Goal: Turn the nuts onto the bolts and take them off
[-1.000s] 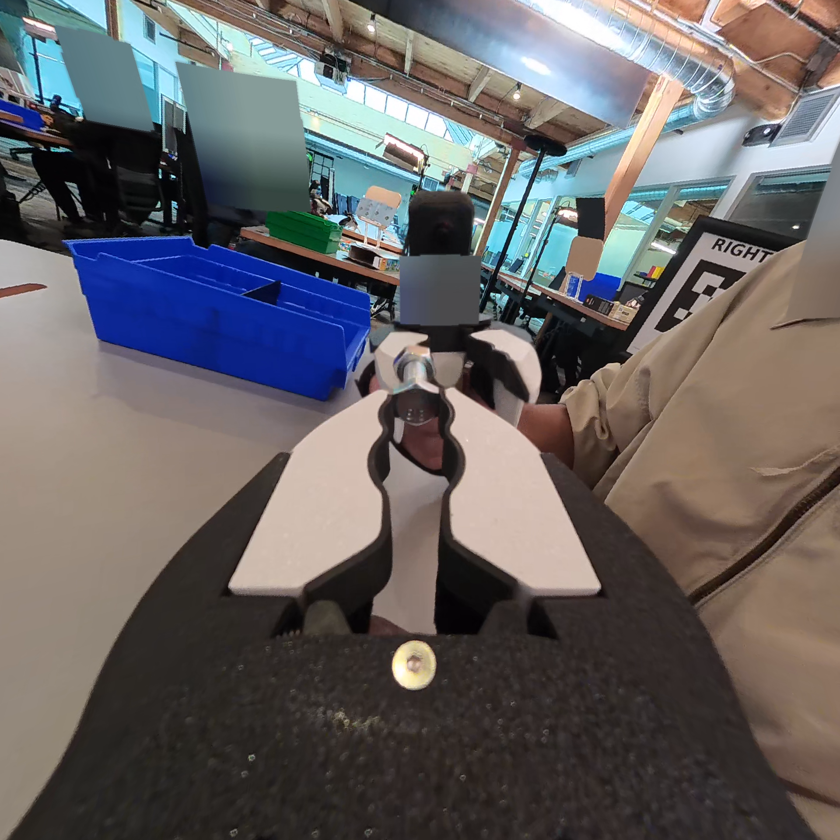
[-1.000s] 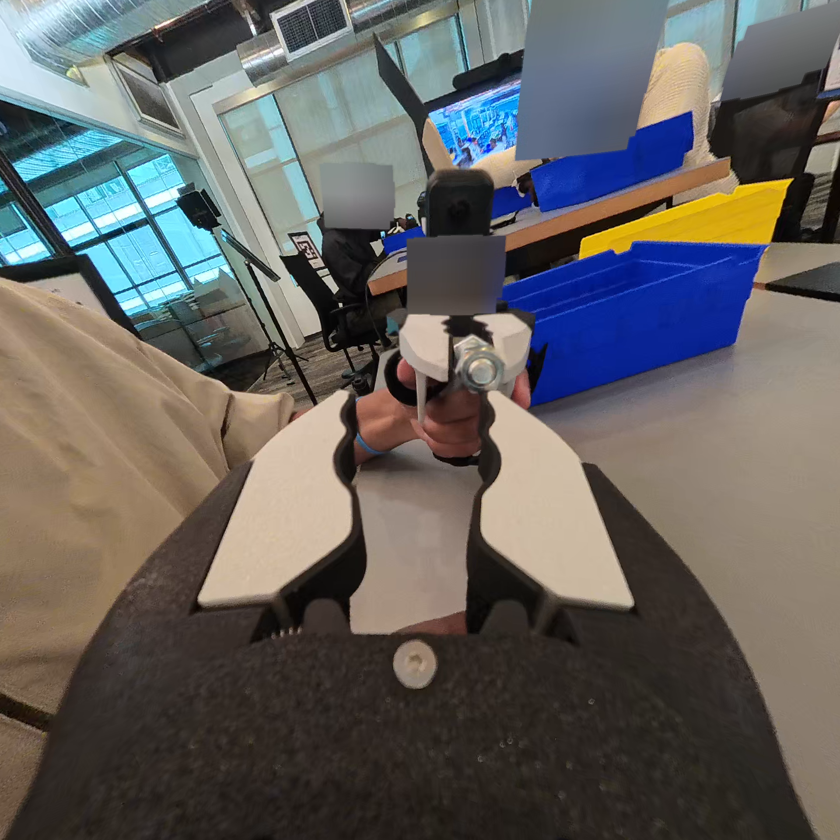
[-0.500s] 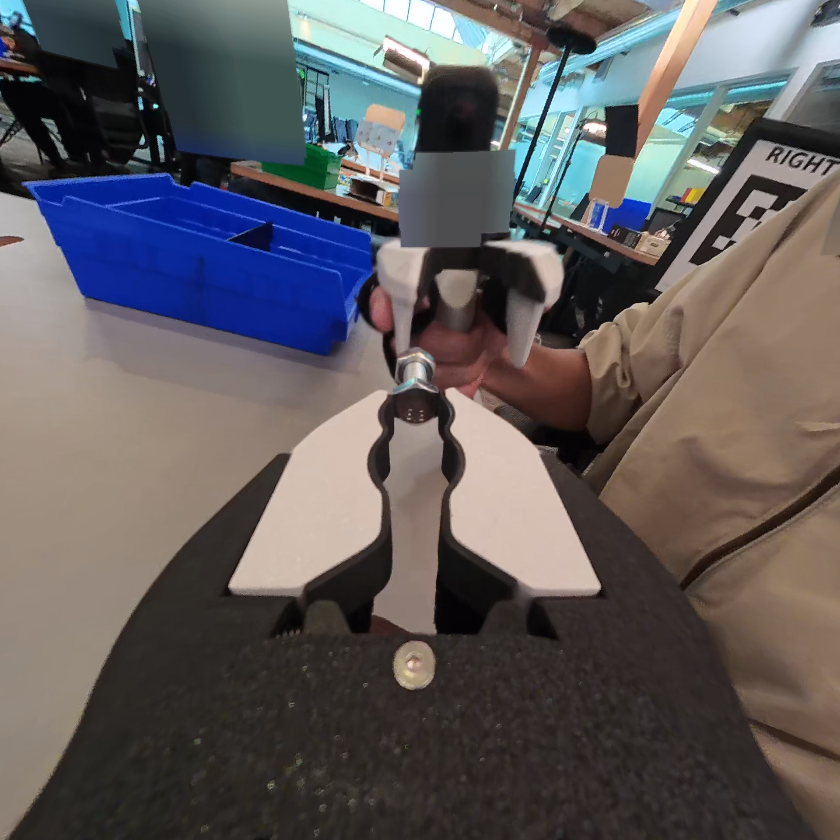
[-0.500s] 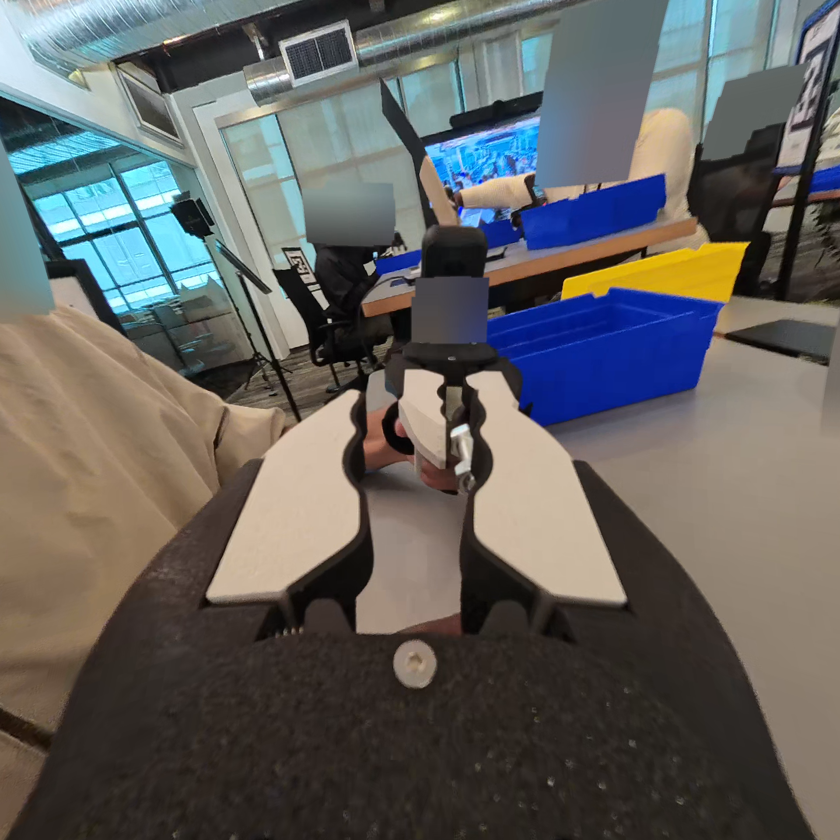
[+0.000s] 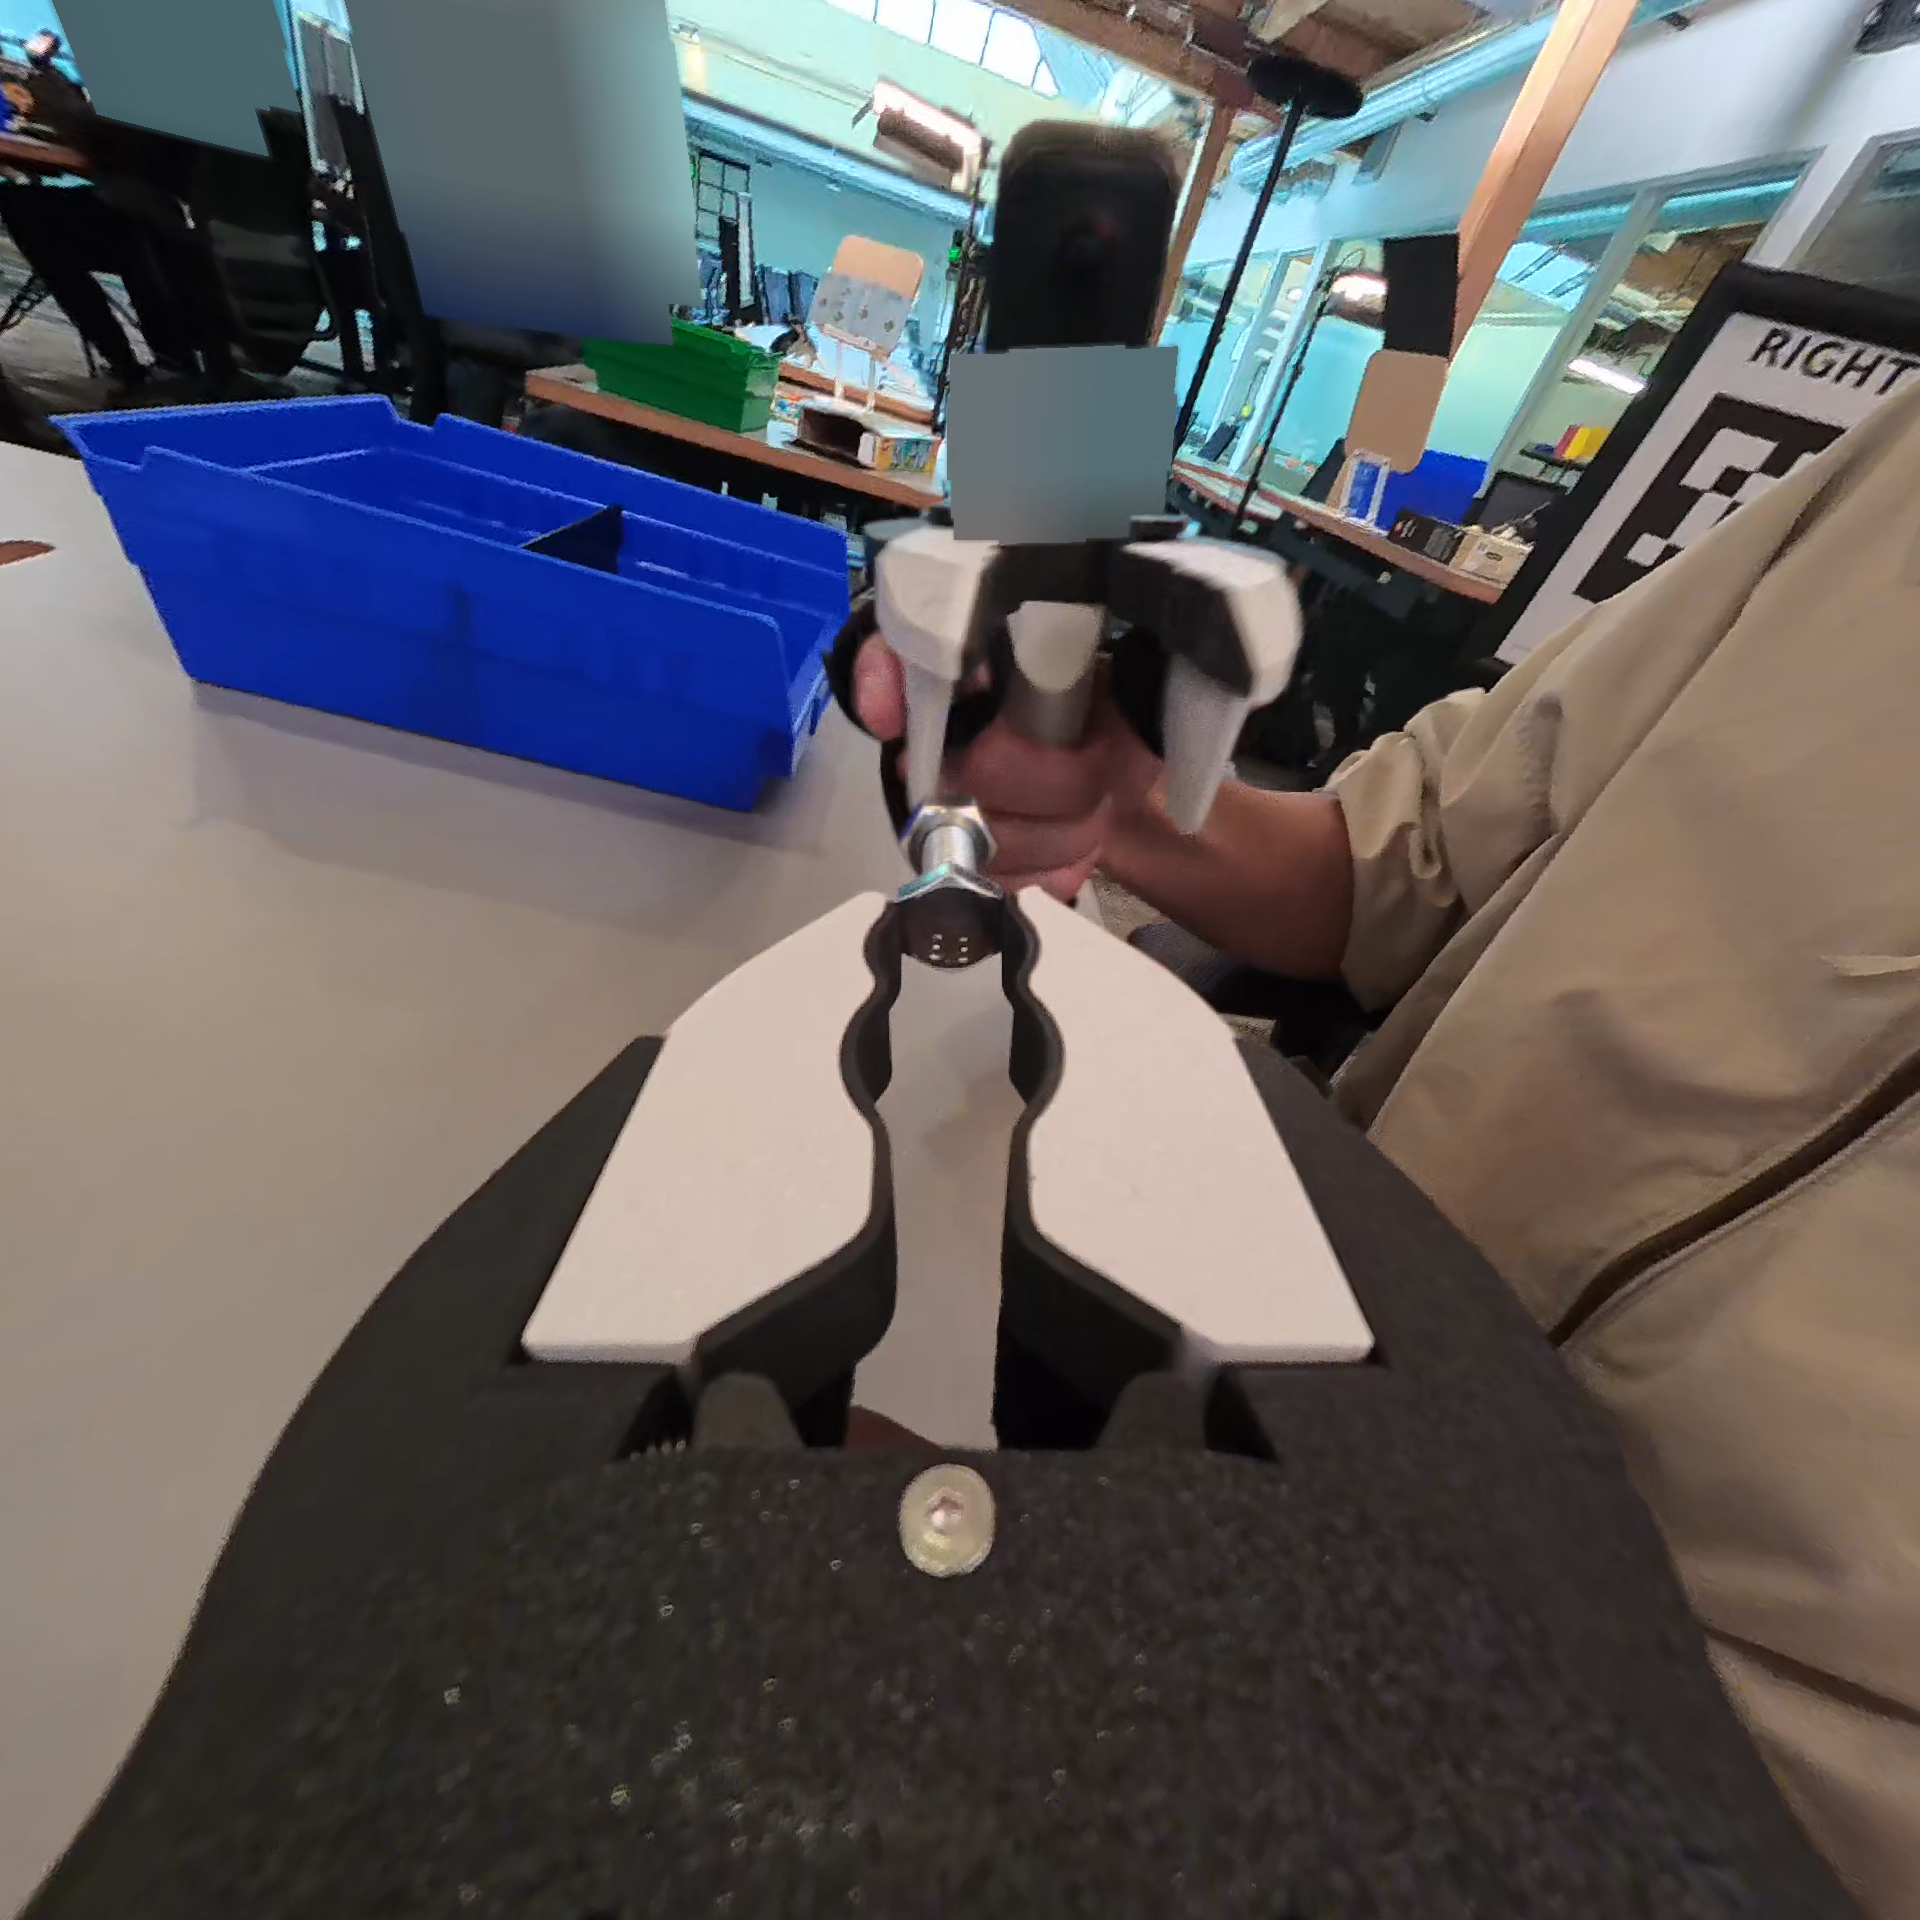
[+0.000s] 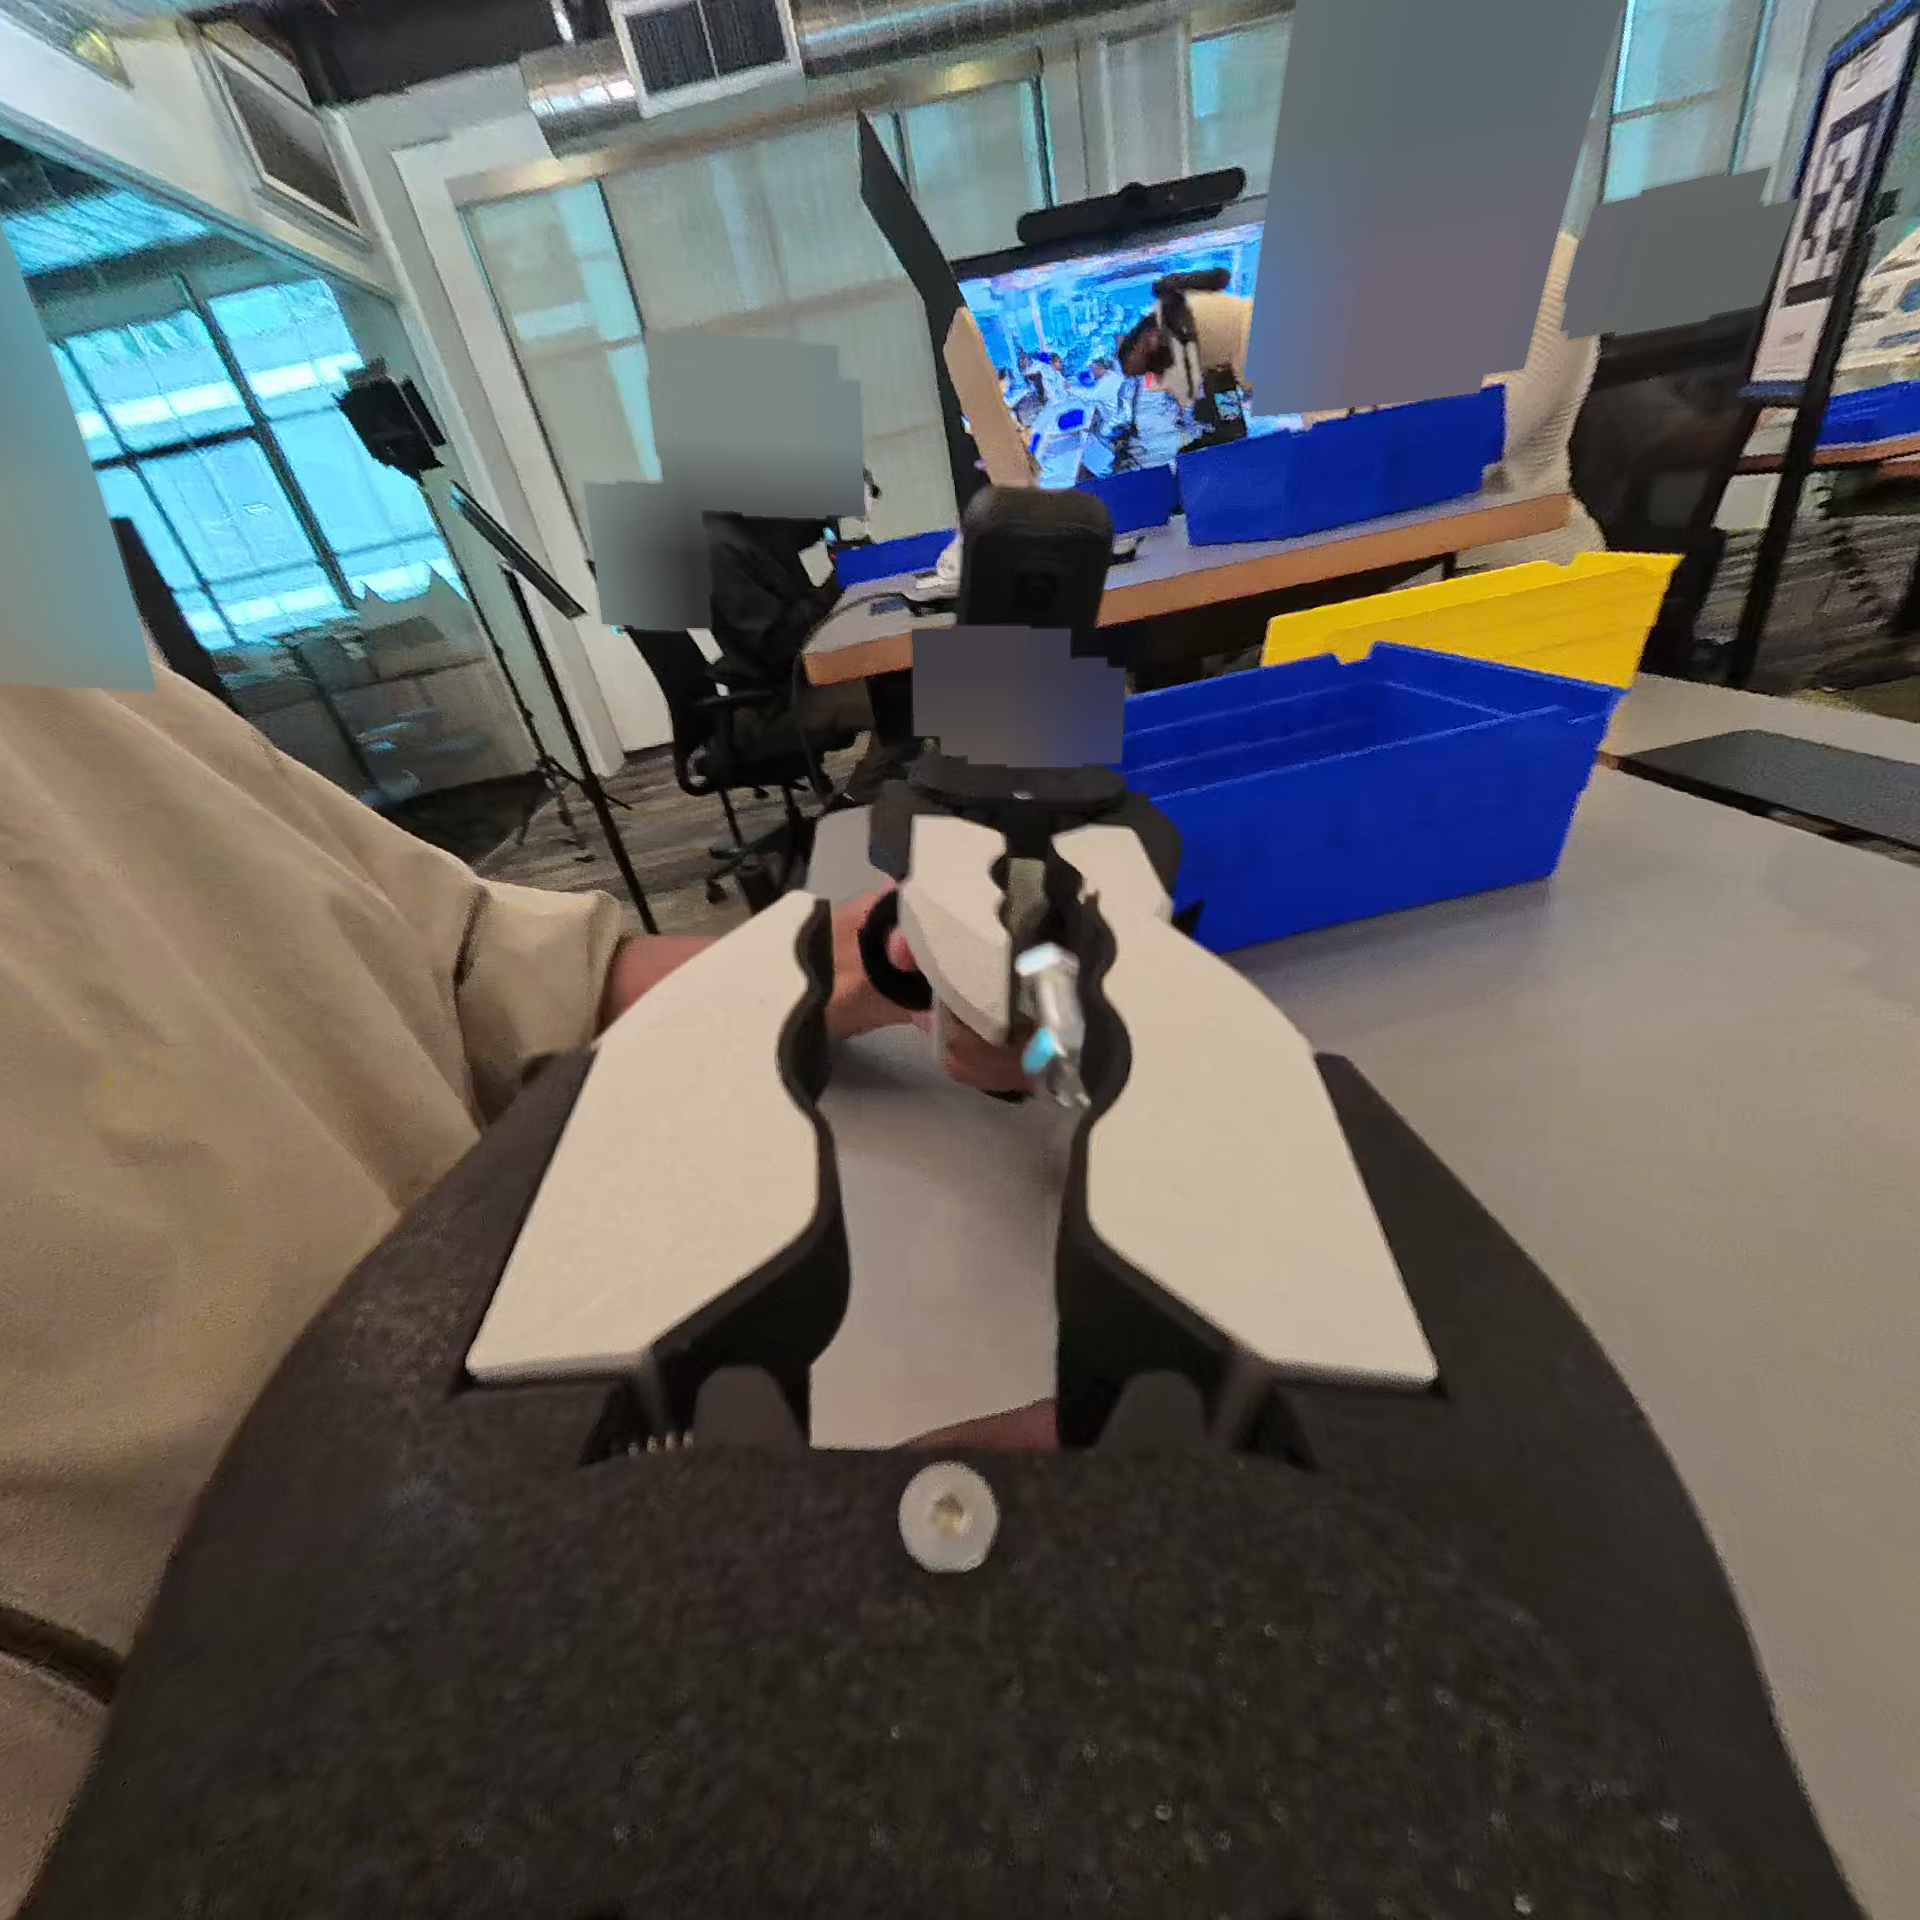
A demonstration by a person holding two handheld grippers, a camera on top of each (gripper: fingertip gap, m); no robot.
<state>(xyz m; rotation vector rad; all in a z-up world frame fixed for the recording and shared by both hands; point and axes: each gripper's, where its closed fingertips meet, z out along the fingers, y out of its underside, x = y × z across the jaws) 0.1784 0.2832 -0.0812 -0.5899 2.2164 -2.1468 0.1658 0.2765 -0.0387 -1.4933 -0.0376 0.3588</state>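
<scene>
My left gripper (image 5: 951,916) is shut on the head of a silver bolt (image 5: 948,857) that points forward, above the grey table (image 5: 312,987). A silver nut (image 5: 940,821) sits on the far end of its shaft. My right gripper (image 5: 1060,800) faces it, open, with one fingertip just behind the nut and not closed on it. In the right wrist view, my right gripper (image 6: 956,935) is wide open and empty. The left gripper (image 6: 1023,997) holds the bolt (image 6: 1051,1003) close to the right finger's inner edge.
A blue bin (image 5: 468,644) stands on the table to the left and shows again in the right wrist view (image 6: 1351,810), with a yellow bin (image 6: 1475,623) behind it. A black mat (image 6: 1787,779) lies far right. A beige sleeve (image 5: 1610,831) is at the right. Left tips to right tips: about 5 cm.
The right gripper, which had the nut between its fingers a second ago, has drawn back and up from it. The left gripper has tilted the bolt lower while still holding it.
</scene>
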